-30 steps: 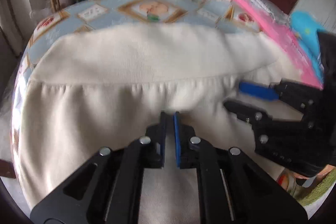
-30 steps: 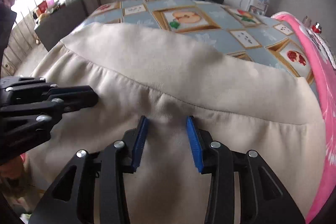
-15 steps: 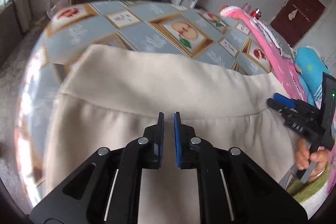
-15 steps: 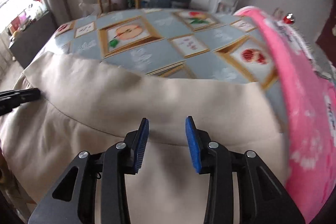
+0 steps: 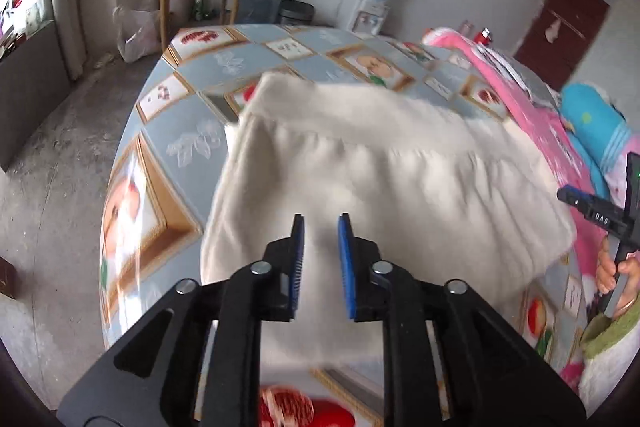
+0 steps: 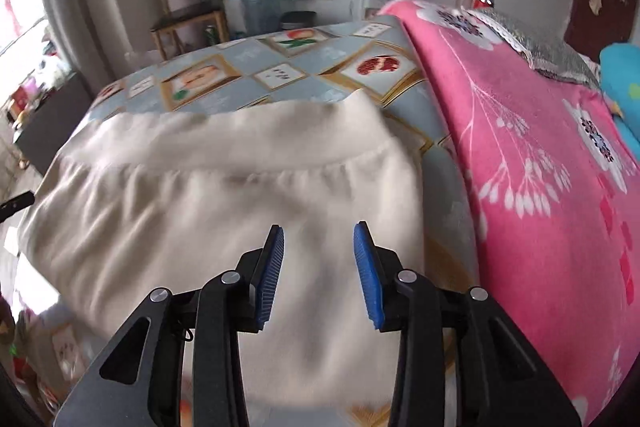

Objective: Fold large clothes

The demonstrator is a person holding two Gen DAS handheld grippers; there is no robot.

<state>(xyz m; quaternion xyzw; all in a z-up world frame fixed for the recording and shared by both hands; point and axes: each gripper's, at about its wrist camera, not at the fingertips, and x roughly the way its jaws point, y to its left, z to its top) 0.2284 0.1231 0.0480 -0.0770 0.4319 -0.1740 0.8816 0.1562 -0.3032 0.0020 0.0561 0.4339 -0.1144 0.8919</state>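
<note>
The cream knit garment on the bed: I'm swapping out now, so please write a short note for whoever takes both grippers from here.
Left gripper: jaws have just been opening, nothing between the pads, held above the cloth.
Right gripper: open, empty, above the cloth as well.
The cream knit garment lies as a compact folded stack on the blue patterned bedspread, its ribbed band at the far edge, beside the pink floral blanket.
Done: a fold appears laid and released.
Left: probably smooth it, and fold once more if it should be smaller.
</note>
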